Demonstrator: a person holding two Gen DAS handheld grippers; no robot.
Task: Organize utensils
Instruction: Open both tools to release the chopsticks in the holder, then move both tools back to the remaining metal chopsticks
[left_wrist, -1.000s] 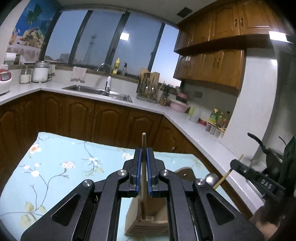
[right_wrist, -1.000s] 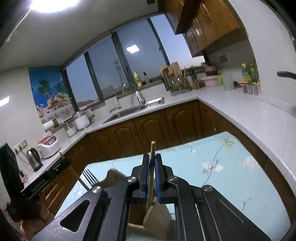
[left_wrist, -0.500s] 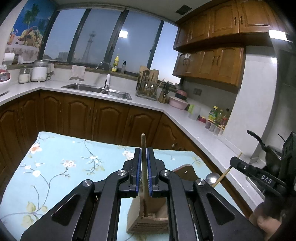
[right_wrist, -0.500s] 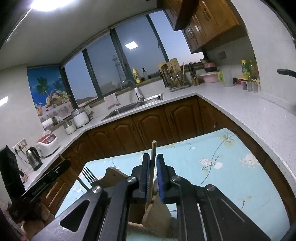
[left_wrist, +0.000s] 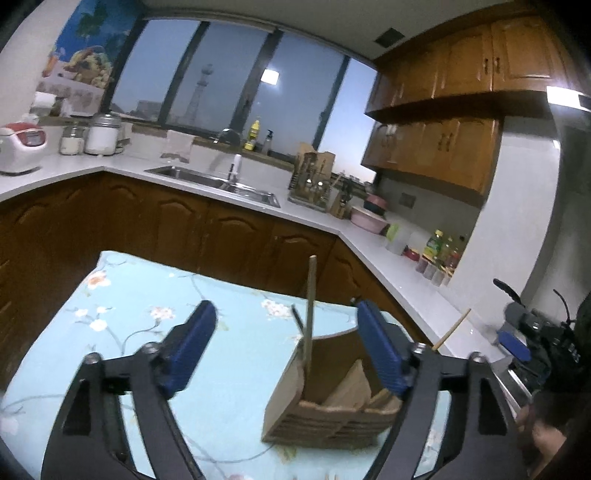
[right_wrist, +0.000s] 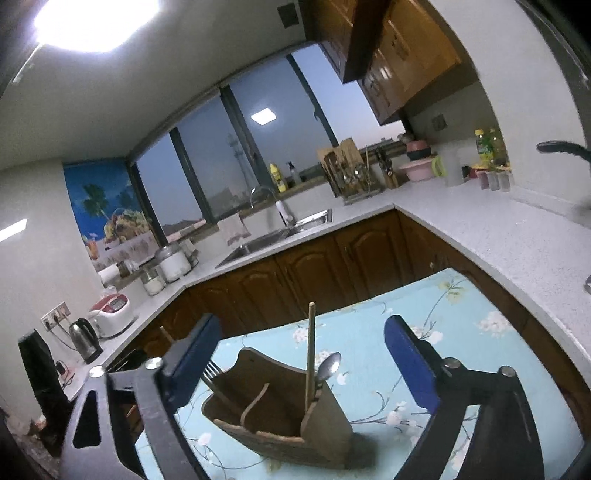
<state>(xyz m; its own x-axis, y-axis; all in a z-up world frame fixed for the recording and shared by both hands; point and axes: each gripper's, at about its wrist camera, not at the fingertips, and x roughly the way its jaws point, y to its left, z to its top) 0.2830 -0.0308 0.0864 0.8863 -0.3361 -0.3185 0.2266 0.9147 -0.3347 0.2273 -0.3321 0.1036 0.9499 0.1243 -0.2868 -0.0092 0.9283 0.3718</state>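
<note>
A wooden utensil holder (left_wrist: 332, 406) (right_wrist: 280, 421) stands on the light blue flowered tablecloth (left_wrist: 147, 332) (right_wrist: 461, 332). In the left wrist view a wooden chopstick (left_wrist: 310, 314) stands upright in its left end. My left gripper (left_wrist: 286, 332) has its jaws opening wide on either side, touching nothing. In the right wrist view another chopstick (right_wrist: 310, 354) stands in the holder beside a spoon (right_wrist: 328, 365), with a fork (right_wrist: 210, 369) at the other end. My right gripper (right_wrist: 303, 339) is likewise opening, its pads well apart from the chopstick.
A white L-shaped counter (right_wrist: 498, 229) with a sink (left_wrist: 214, 181) and dark wood cabinets (left_wrist: 184, 229) runs behind and right of the table. A hand (left_wrist: 543, 439) holds the other gripper at the left wrist view's lower right. Jars, bottles and a rice cooker (left_wrist: 22, 147) line the counter.
Both grippers were shut on a chopstick each; both have opened wide and let go. The chopsticks stand in the holder, and both grippers have drawn back slightly.
</note>
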